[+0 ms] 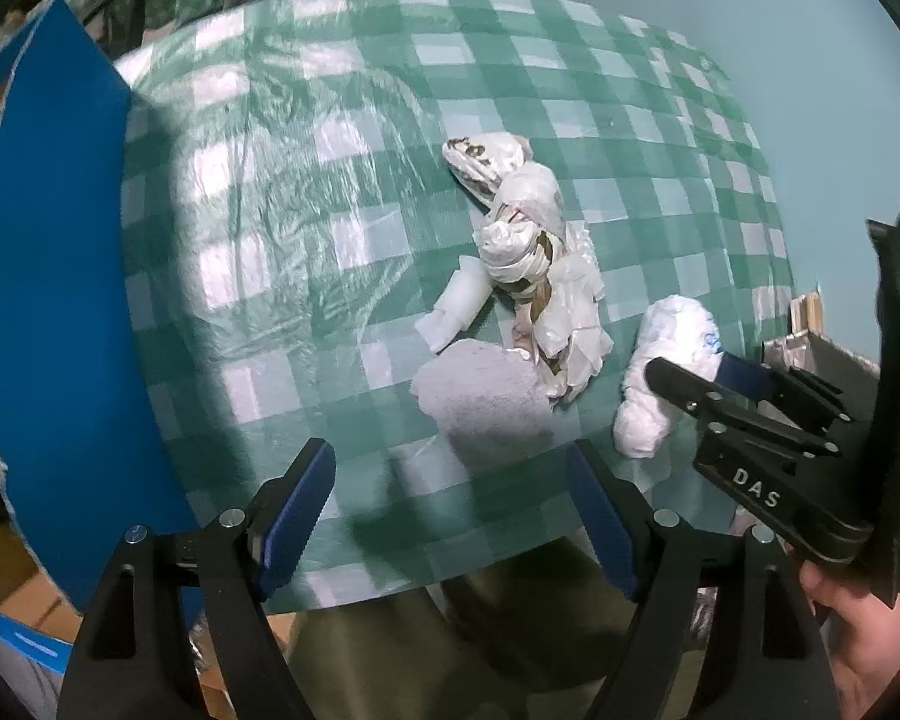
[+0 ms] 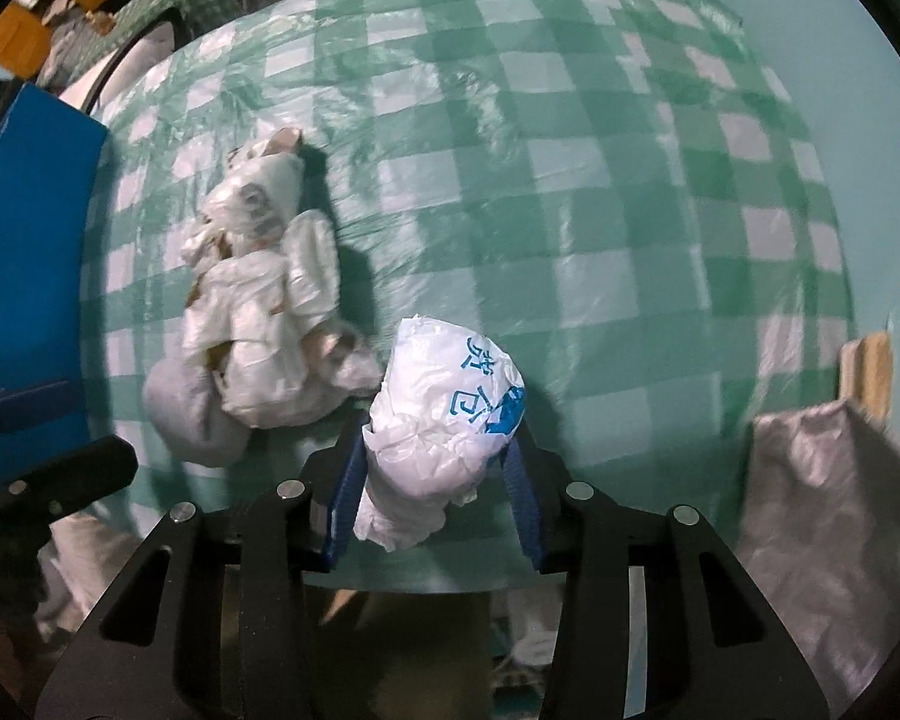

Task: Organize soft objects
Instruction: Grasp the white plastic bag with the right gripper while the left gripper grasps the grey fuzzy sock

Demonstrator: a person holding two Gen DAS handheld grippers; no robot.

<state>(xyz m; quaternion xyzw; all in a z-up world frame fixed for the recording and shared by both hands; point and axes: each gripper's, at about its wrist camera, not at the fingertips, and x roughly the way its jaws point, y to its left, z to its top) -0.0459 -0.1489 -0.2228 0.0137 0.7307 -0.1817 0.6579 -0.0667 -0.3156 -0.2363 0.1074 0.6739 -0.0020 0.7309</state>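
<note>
A white plastic bag with blue print (image 2: 444,414) sits between the blue pads of my right gripper (image 2: 435,480), which is shut on it near the table's front edge. The bag (image 1: 666,372) and the right gripper (image 1: 690,372) also show in the left wrist view at right. A pile of crumpled white bags and wrappings (image 1: 528,264) lies mid-table, with a grey cloth (image 1: 486,396) beside it. In the right wrist view the pile (image 2: 258,312) is at left with the grey cloth (image 2: 192,414). My left gripper (image 1: 450,504) is open and empty, above the table's front edge, just short of the cloth.
The round table has a green checked plastic cover (image 1: 330,192). A blue board (image 1: 60,300) stands along its left side. A silver foil-lined box (image 2: 834,516) stands off the right edge, beside a wooden piece (image 2: 867,372). A teal wall is behind.
</note>
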